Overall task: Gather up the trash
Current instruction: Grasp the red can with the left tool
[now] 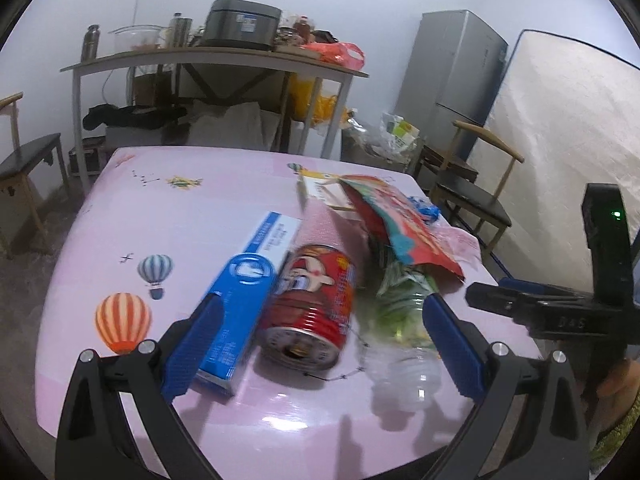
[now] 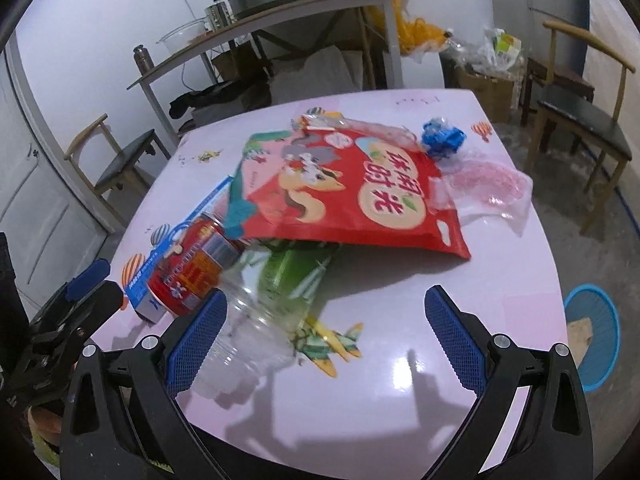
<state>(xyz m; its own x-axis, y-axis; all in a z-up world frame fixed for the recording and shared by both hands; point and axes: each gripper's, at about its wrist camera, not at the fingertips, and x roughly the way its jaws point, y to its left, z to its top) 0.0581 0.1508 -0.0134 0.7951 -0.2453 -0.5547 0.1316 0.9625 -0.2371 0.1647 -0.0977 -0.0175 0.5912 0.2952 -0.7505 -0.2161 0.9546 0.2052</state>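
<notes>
Trash lies on a pink table (image 1: 160,208) (image 2: 460,320). A red can (image 1: 310,304) (image 2: 192,272) lies on its side between the wide jaws of my open left gripper (image 1: 320,340). A blue and white box (image 1: 244,300) (image 2: 160,276) lies at the can's left, a clear plastic bottle with a green label (image 1: 404,320) (image 2: 272,292) at its right. A red snack bag (image 1: 400,228) (image 2: 352,196) covers the bottle's far end. My right gripper (image 2: 324,340) is open, its left finger beside the bottle. Crumpled blue wrap (image 2: 442,140) and clear film (image 2: 488,188) lie beyond.
A blue basket (image 2: 596,336) stands on the floor at the table's right. Chairs (image 2: 580,120) (image 1: 28,168) flank the table. Behind are a cluttered side table with a rice cooker (image 1: 240,24), a fridge (image 1: 452,76) and a leaning mattress (image 1: 560,128).
</notes>
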